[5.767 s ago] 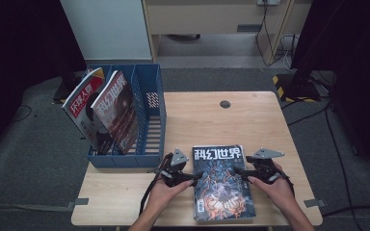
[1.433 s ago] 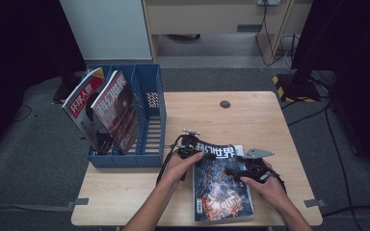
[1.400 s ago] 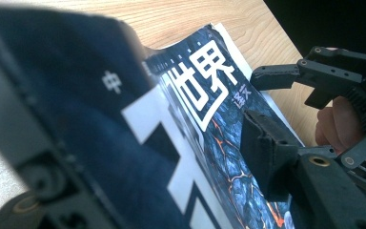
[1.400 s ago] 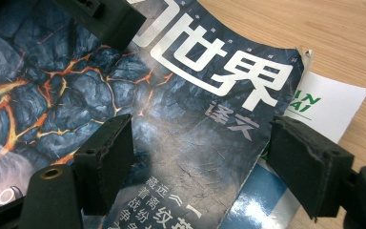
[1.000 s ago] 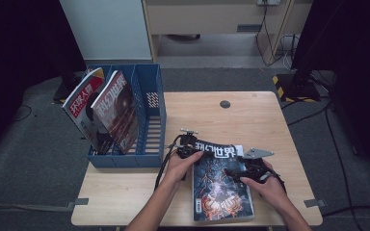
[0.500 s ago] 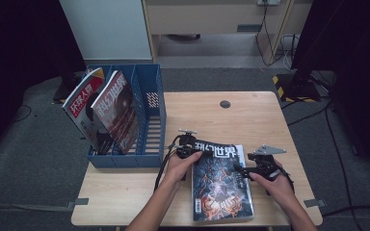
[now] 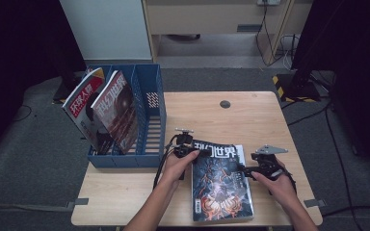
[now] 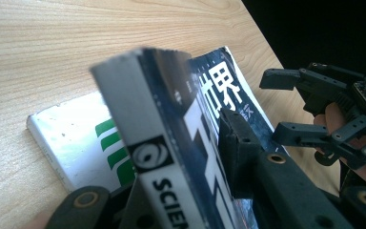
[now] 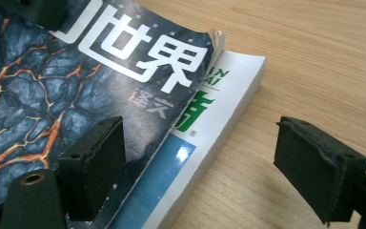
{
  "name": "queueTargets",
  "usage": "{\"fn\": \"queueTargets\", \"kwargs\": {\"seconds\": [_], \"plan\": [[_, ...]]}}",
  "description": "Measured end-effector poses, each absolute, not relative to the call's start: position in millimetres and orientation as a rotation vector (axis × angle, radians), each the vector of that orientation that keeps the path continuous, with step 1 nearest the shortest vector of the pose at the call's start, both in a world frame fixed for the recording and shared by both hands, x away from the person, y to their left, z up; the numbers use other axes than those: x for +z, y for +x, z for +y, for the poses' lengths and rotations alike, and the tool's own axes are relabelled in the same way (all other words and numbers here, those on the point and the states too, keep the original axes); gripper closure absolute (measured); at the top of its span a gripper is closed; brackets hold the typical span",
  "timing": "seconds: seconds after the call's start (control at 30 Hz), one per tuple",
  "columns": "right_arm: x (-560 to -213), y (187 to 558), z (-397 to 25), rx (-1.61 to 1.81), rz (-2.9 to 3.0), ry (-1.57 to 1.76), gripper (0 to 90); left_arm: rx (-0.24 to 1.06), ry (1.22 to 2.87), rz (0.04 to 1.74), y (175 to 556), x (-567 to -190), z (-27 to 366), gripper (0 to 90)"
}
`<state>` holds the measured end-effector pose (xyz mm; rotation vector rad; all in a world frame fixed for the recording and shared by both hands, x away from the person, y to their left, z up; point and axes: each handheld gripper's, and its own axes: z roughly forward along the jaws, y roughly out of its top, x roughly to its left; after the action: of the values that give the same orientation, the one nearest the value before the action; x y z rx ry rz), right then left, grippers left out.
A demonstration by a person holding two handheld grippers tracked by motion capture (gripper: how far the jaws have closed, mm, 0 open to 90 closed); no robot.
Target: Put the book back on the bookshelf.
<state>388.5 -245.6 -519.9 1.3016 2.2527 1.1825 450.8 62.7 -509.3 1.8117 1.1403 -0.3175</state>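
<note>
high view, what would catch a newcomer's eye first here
The dark magazine near the table's front edge, its top-left corner gripped by the left gripper. The right gripper is open at its right edge. At the table's left, a blue rack holds two magazines.

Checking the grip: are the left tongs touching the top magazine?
Touching. In the left gripper view the left tongs clamp the top magazine at its raised spine.

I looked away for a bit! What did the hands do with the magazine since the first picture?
The left gripper slid in from beside the top magazine and clamped its spine corner, lifting it off the one beneath. The right gripper drew back to the right edge, jaws open. The blue rack and its magazines stayed put.
</note>
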Motion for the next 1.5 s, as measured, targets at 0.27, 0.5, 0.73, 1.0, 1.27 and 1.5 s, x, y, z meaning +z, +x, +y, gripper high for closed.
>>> {"fn": "queueTargets", "kwargs": {"seconds": [0.27,0.5,0.73,1.0,1.27,1.5], "plan": [[-519,390,-255,1.149,2.198,1.355,17.6,-0.278,1.833,1.105,446,-496,62,77.0],[-521,392,-260,1.085,2.184,1.357,17.6,-0.245,1.853,1.069,441,-483,60,77.8],[-522,392,-262,1.067,2.173,1.375,17.6,-0.246,1.844,1.056,440,-473,60,79.3],[-522,392,-263,1.062,2.173,1.372,17.4,-0.223,1.837,1.026,437,-464,62,80.0],[-523,393,-263,1.058,2.171,1.377,17.0,-0.199,1.843,1.013,437,-458,65,80.2],[-523,393,-264,1.056,2.170,1.375,16.9,-0.189,1.848,1.015,438,-451,66,81.0]]}}
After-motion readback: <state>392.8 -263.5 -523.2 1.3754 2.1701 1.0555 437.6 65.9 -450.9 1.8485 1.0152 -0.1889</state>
